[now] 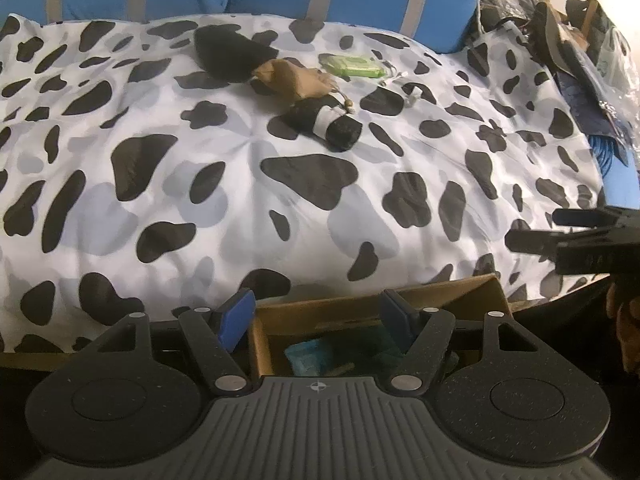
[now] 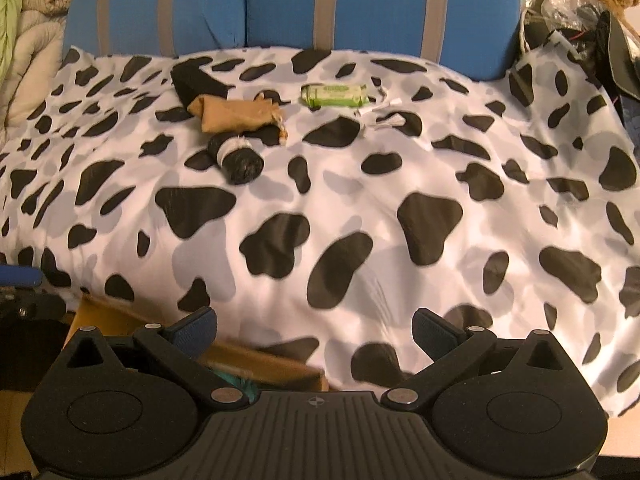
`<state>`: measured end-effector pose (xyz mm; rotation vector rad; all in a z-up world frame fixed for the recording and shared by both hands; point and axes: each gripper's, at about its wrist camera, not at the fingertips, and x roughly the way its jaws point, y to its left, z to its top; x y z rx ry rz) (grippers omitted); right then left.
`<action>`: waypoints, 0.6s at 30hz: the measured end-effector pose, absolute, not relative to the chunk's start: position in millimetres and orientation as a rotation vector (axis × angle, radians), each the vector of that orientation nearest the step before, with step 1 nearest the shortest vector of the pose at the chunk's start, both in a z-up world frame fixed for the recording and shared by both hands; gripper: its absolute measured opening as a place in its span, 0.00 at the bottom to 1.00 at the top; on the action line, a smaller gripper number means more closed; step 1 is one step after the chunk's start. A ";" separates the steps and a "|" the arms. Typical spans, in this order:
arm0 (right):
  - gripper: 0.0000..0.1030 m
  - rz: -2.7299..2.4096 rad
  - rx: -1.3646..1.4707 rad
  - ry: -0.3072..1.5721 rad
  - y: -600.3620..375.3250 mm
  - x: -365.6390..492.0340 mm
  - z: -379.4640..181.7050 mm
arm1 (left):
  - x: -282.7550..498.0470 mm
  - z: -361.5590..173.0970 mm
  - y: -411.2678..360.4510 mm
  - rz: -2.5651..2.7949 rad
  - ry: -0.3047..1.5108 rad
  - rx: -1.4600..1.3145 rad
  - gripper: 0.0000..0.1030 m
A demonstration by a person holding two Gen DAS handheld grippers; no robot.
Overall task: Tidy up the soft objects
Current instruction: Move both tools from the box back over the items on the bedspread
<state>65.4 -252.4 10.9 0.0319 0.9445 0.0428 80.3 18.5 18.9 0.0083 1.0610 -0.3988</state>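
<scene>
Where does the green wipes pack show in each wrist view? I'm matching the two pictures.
Left wrist view: green wipes pack, upper middle, on the cow-print blanket.
Right wrist view: green wipes pack, upper middle, on the blanket.
Shared landmark: tan pouch, left of the pack.

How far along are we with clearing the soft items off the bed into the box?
Done: a teal item sits in the cardboard box. In hand: nothing; left gripper and right gripper are both open. Left: black pouch, tan pouch, black roll and green pack on the bedspread.
</scene>
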 end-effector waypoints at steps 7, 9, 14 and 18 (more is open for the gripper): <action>1.00 0.055 0.034 0.917 -253.8 84.9 13.1 | 89.2 20.2 15.1 -0.414 1.045 0.027 0.66; 1.00 0.056 0.036 0.915 -255.8 89.6 12.3 | 93.1 19.5 11.2 -0.426 1.034 0.043 0.66; 1.00 0.055 0.066 0.912 -264.2 102.2 10.3 | 105.1 19.2 2.1 -0.452 0.985 0.080 0.66; 1.00 0.053 0.060 0.891 -268.1 111.1 10.7 | 118.2 18.9 -2.0 -0.471 0.954 0.081 0.66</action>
